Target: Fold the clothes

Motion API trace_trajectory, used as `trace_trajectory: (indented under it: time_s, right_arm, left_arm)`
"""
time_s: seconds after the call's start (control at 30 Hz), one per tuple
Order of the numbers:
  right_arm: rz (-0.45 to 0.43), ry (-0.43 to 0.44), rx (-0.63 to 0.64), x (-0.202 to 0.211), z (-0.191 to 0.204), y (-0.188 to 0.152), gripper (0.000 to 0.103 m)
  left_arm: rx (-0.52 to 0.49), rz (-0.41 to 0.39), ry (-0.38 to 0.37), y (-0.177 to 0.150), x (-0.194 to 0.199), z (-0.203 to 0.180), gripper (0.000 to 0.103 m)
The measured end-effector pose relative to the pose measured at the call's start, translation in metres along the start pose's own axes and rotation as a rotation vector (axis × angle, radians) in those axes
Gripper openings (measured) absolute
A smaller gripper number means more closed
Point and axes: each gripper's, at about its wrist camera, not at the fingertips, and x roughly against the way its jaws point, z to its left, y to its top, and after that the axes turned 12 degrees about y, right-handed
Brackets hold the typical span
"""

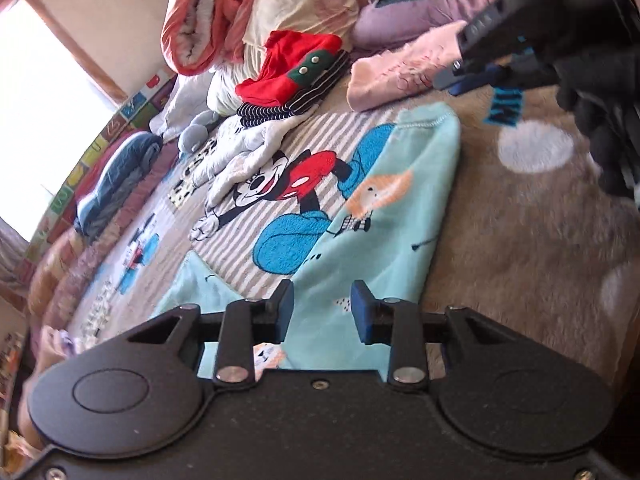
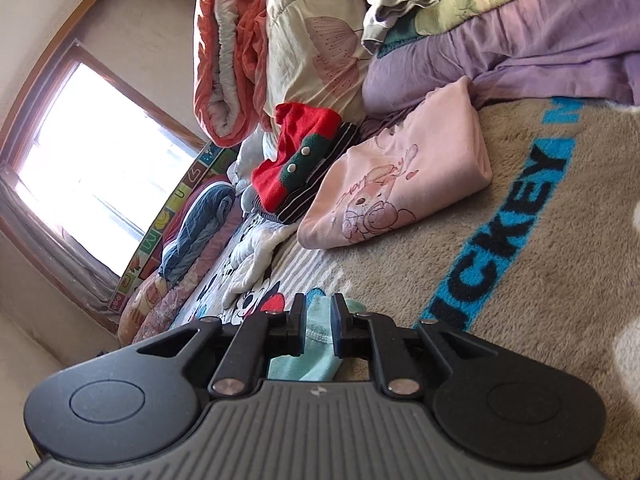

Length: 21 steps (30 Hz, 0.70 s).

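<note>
A turquoise garment with small fox prints lies flat on the Mickey Mouse blanket. My left gripper hovers over its near end, open, with nothing between the pads. My right gripper, held by a black-gloved hand, is at the top right, just past the garment's far hem and apart from it. In the right wrist view, the right gripper stands slightly open. A strip of the turquoise garment shows through the narrow gap, lying below the pads and not pinched.
A folded pink garment lies beyond the turquoise one. Beside it is a pile of red and striped clothes. Rolled quilts and purple bedding line the back. A white garment lies crumpled to the left, with a window beyond.
</note>
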Motion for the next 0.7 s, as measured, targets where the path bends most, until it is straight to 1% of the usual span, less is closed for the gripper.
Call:
trace_trajectory:
  time_s: [0.1,0.17,0.2,0.27,0.3,0.37,0.43,0.5,0.53,0.57,0.6,0.7]
  right_arm:
    - [0.026,0.027,0.046,-0.006,0.006,0.001,0.016]
    - [0.04,0.043,0.067,-0.009,0.009,0.002,0.016]
    - [0.047,0.052,0.077,-0.011,0.01,0.003,0.016]
    - [0.055,0.082,0.09,-0.015,0.014,0.003,0.017]
    - [0.059,0.096,0.095,-0.017,0.015,0.003,0.017]
    - [0.056,0.104,0.068,-0.021,0.012,0.005,0.018]
    - [0.049,0.101,0.031,-0.022,0.006,0.006,0.019]
    - [0.042,0.1,-0.001,-0.023,-0.001,0.007,0.02]
    - [0.039,0.099,-0.015,-0.024,-0.004,0.007,0.02]
    - [0.039,0.098,-0.016,-0.024,-0.005,0.007,0.02]
    - [0.034,0.099,-0.023,-0.024,-0.006,0.007,0.02]
    - [0.017,0.101,-0.048,-0.021,-0.011,0.008,0.02]
  left_arm:
    - [0.138,0.046,-0.143,0.013,-0.026,0.005,0.031]
    - [0.255,0.11,-0.249,0.019,-0.053,0.007,0.031]
    - [0.321,0.15,-0.289,0.019,-0.068,0.009,0.031]
    - [0.466,0.232,-0.352,0.016,-0.095,0.016,0.031]
    - [0.522,0.242,-0.376,0.015,-0.097,0.024,0.031]
    - [0.582,0.222,-0.405,0.019,-0.089,0.038,0.031]
    - [0.614,0.216,-0.442,0.022,-0.086,0.044,0.031]
    - [0.577,0.227,-0.464,0.03,-0.093,0.036,0.031]
    - [0.539,0.232,-0.45,0.035,-0.098,0.028,0.031]
    - [0.492,0.235,-0.418,0.04,-0.103,0.019,0.031]
    - [0.474,0.236,-0.4,0.045,-0.107,0.013,0.031]
    - [0.489,0.232,-0.39,0.055,-0.113,0.01,0.03]
